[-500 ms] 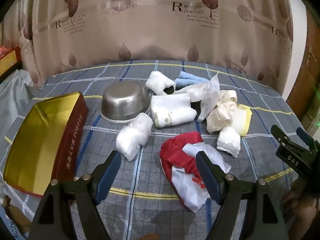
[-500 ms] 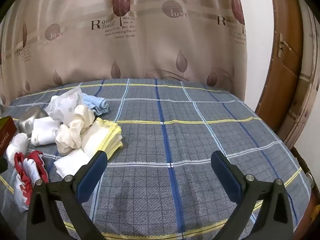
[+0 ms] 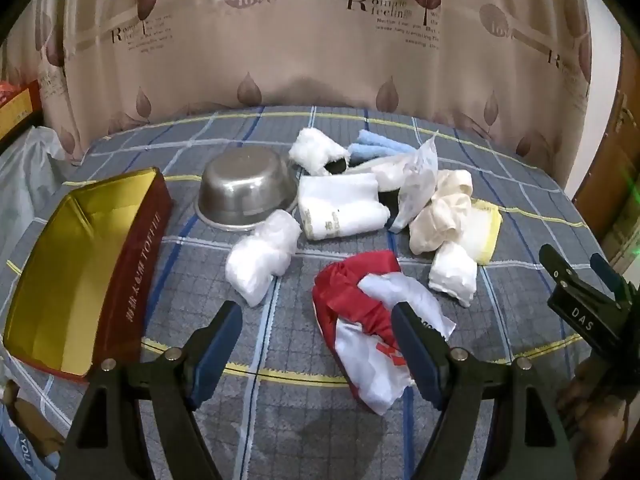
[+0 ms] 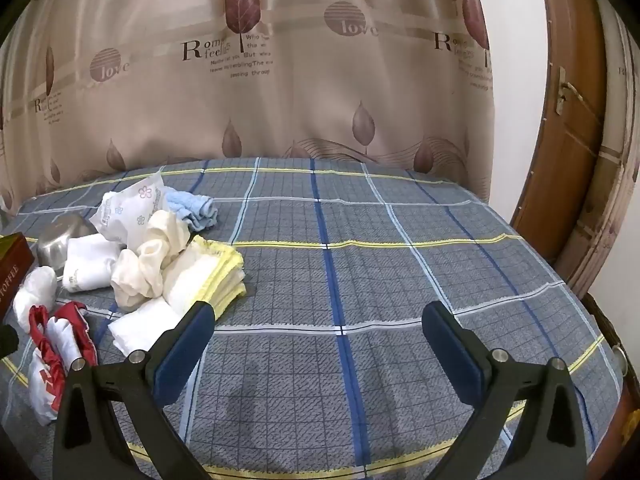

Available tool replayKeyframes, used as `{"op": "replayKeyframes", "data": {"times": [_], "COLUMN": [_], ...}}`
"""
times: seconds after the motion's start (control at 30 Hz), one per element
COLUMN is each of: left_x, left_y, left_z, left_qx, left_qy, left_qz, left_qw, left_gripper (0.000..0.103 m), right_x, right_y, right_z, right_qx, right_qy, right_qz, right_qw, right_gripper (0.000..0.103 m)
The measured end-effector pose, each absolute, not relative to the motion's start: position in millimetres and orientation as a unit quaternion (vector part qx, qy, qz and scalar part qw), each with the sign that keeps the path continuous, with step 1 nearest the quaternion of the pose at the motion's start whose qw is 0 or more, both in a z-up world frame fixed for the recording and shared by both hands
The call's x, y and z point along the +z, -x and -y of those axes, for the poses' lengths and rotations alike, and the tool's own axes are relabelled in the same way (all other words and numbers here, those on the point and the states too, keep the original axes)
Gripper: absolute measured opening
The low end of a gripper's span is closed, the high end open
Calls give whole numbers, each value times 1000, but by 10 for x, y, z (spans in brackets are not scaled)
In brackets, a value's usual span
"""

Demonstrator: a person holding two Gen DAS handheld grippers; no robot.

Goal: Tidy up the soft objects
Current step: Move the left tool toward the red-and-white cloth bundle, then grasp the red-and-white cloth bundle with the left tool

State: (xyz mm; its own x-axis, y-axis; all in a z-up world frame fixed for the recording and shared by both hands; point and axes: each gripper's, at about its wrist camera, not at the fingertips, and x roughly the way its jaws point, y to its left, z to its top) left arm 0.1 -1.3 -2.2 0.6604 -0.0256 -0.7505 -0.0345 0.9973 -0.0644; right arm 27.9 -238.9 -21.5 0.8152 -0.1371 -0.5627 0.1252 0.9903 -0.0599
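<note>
A pile of soft things lies on the plaid bed cover. A red and white cloth (image 3: 360, 320) lies nearest, just ahead of my open left gripper (image 3: 316, 320), its right finger over the cloth's edge. A white plastic-wrapped bundle (image 3: 262, 256), a folded white towel (image 3: 340, 210), a cream cloth (image 3: 440, 216), a yellow-edged towel (image 3: 486, 232) and a blue towel (image 3: 376, 146) lie beyond. My right gripper (image 4: 320, 324) is open and empty over bare cover, right of the yellow-edged towel (image 4: 208, 276). It also shows in the left wrist view (image 3: 580, 276).
An open red box with a gold inside (image 3: 80, 264) lies at the left. A steel bowl (image 3: 244, 192) sits upside down behind the bundle. A patterned curtain (image 4: 280, 80) hangs behind the bed. A wooden door (image 4: 568, 120) stands at the right.
</note>
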Motion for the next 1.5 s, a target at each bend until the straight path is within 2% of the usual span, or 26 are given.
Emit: {"op": "replayKeyframes", "data": {"times": [0.33,1.03,1.2,1.27,1.33,1.37,1.5], "left_x": [-159,-409,-443,-448,-452,-448,-418], "left_y": [-106,-428,-462,-452,-448,-442,-378], "left_z": [-89,42,177,244,274,269,267], "left_qx": [-6,-60,-74,-72,-80,-82,-68], "left_qy": [88,127,105,81,74,77,64], "left_qz": [-457,-509,-506,-503,-500,-498,-490], "left_qw": [885,849,853,857,859,860,866], "left_gripper": [79,79,78,58,30,24,19], "right_x": [-211,-234,-248,-252,-259,-263,-280], "right_y": [-279,-300,-325,-331,-335,-341,-358], "right_z": [2419,2408,2404,2405,2400,2401,2401], "right_qx": [-66,-60,-56,-55,-55,-55,-54], "right_qy": [5,-1,-3,-4,-4,-4,-4], "right_qz": [-296,-302,-306,-307,-308,-309,-313], "right_qw": [953,951,950,950,950,949,948], "right_gripper": [103,103,103,103,103,103,103]}}
